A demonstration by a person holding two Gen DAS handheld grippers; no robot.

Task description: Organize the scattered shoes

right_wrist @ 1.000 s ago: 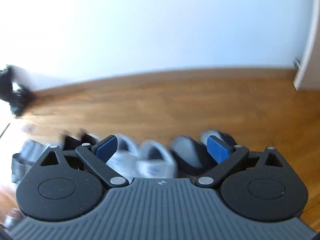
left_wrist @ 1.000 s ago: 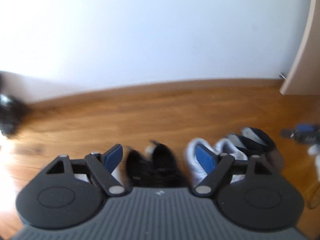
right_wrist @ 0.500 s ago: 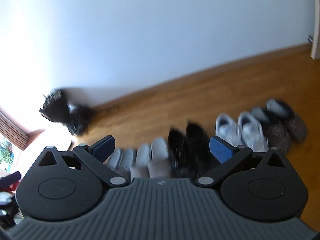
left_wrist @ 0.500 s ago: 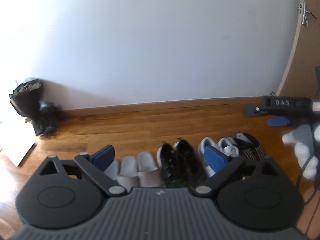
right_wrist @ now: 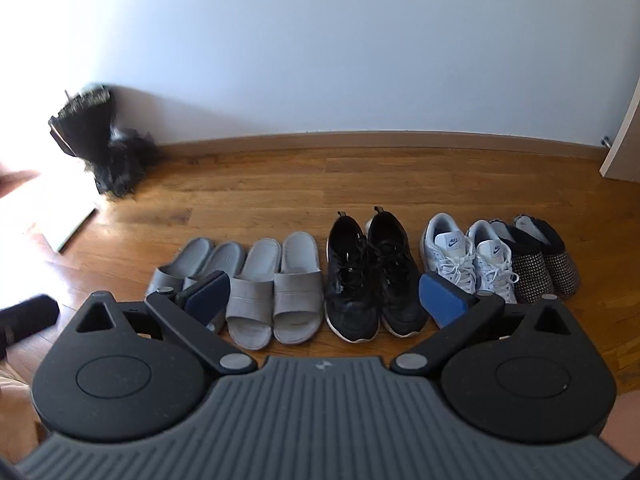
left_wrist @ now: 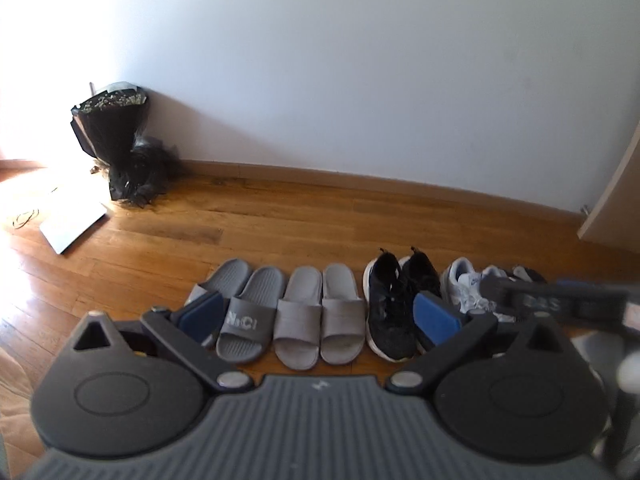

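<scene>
The left gripper (left_wrist: 316,314) has its blue-padded fingers (left_wrist: 434,318) spread wide with nothing between them; a second ago they stood narrower. The right gripper (right_wrist: 324,294) is likewise spread and empty, as it was before. Both now hang back from the shoes, which a second ago filled the space right under the pads in blurred views.

Taking the black sneakers (right_wrist: 370,276) as landmark: the light grey slides (right_wrist: 276,286) sit just to their left, touching each other, and the darker grey slides (right_wrist: 192,264) lie further left, beside those. Just right of the black sneakers stand the white sneakers (right_wrist: 470,258), then the dark dotted slippers (right_wrist: 542,258) touching them. All five pairs form one row on the wooden floor (right_wrist: 400,180), toes toward the camera.

Well left of the sneakers, against the white wall (right_wrist: 340,40), leans a black-wrapped bouquet (left_wrist: 114,140).
</scene>
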